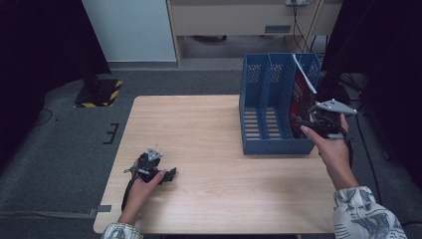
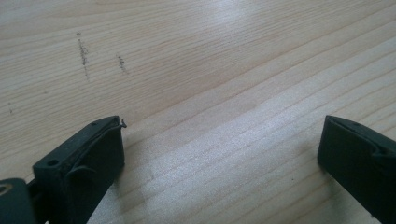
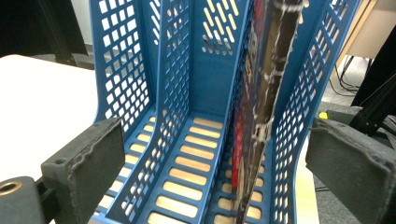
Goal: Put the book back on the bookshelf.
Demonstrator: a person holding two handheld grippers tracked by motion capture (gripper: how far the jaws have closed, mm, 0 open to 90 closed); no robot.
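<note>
Item 1 — right gripper [image 3: 212,172]: jaws spread wide, nothing between pads, no grip. Held by person's right hand [image 1: 332,149] at front-right corner of file rack. Grey three-cornered plate on top.

Item 2 — file rack [image 1: 271,144]: blue plastic, perforated walls, slotted floor, three compartments, standing on table at far right. Left and middle compartments show bare slots.

Item 3 — magazine [image 3: 266,93]: red/dark cover, thin, standing on edge in rack's rightmost compartment, tilted, top leaning toward outer wall. Apart from right gripper pads.

Item 4 — left gripper [image 2: 219,154]: jaws wide, bare wood between them. Rests low on table [image 1: 209,129] near front-left, in left hand [image 1: 144,184]. Well apart from rack.

Item 5 — table: light wood grain, few dark scuffs close to left gripper.
</note>
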